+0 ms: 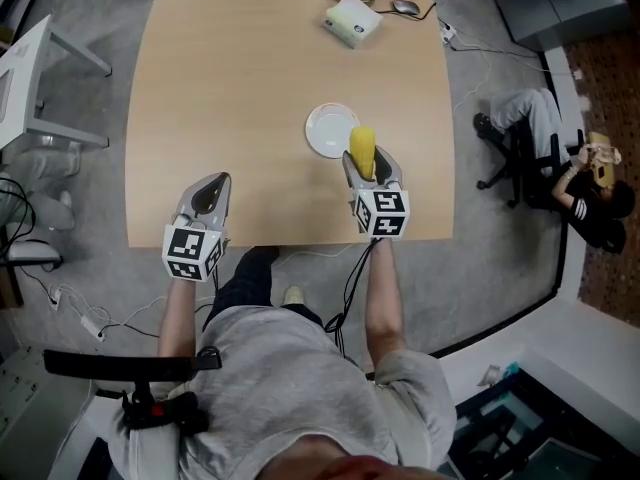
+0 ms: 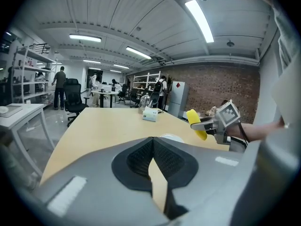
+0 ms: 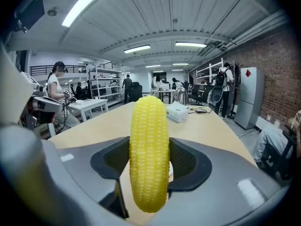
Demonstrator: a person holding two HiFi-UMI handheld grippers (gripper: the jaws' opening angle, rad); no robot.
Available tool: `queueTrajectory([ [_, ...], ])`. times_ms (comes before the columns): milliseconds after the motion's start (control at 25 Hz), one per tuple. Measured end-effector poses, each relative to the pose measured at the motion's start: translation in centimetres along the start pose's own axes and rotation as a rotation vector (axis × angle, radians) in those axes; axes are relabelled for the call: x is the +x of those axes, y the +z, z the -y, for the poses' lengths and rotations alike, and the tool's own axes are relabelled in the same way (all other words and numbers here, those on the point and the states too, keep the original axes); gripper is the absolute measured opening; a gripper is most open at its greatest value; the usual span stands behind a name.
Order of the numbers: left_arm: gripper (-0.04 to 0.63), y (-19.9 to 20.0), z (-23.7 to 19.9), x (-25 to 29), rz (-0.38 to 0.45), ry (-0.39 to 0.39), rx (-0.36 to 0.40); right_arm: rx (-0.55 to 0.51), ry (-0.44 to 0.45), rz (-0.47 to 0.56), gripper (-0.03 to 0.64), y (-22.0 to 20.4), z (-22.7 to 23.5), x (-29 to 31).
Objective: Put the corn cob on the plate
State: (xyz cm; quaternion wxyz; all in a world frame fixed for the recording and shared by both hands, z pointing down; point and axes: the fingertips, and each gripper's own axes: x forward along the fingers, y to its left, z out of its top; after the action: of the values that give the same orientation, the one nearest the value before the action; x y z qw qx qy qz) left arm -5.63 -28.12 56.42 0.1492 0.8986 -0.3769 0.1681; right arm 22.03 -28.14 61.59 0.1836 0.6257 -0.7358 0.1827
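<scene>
My right gripper [image 1: 369, 164] is shut on a yellow corn cob [image 1: 362, 149], which stands upright between its pads [image 3: 149, 159]. In the head view the cob hangs at the right rim of a small white plate [image 1: 327, 130] on the wooden table [image 1: 250, 88]. From the left gripper view the cob [image 2: 196, 123] and the right gripper [image 2: 207, 124] appear at the right, with the plate [image 2: 172, 137] just beyond the jaws. My left gripper [image 1: 208, 190] is shut with nothing in it, above the table's near left part.
A white box [image 1: 352, 20], a computer mouse [image 1: 405, 7] and cables lie at the table's far edge. A person sits on the floor by an office chair [image 1: 512, 158] to the right. A white side table [image 1: 35, 78] stands at the left.
</scene>
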Motion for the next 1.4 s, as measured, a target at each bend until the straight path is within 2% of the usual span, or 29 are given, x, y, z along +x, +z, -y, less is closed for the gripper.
queueTrajectory([
  [320,0.020,-0.8,-1.5,-0.5,0.000,0.044,-0.027,-0.040,0.044,-0.053,0.258,-0.7,-0.5,3.6],
  [1040,0.020,-2.1,-3.9,-1.9,0.001,0.117,-0.077,-0.186,0.098,-0.264,0.258,-3.9,-1.0,9.2],
  [1400,0.020,-3.0,-5.3,-3.0,-0.005,0.165,-0.102,-0.213,0.108,-0.356,0.258,-5.3,-0.6,10.7],
])
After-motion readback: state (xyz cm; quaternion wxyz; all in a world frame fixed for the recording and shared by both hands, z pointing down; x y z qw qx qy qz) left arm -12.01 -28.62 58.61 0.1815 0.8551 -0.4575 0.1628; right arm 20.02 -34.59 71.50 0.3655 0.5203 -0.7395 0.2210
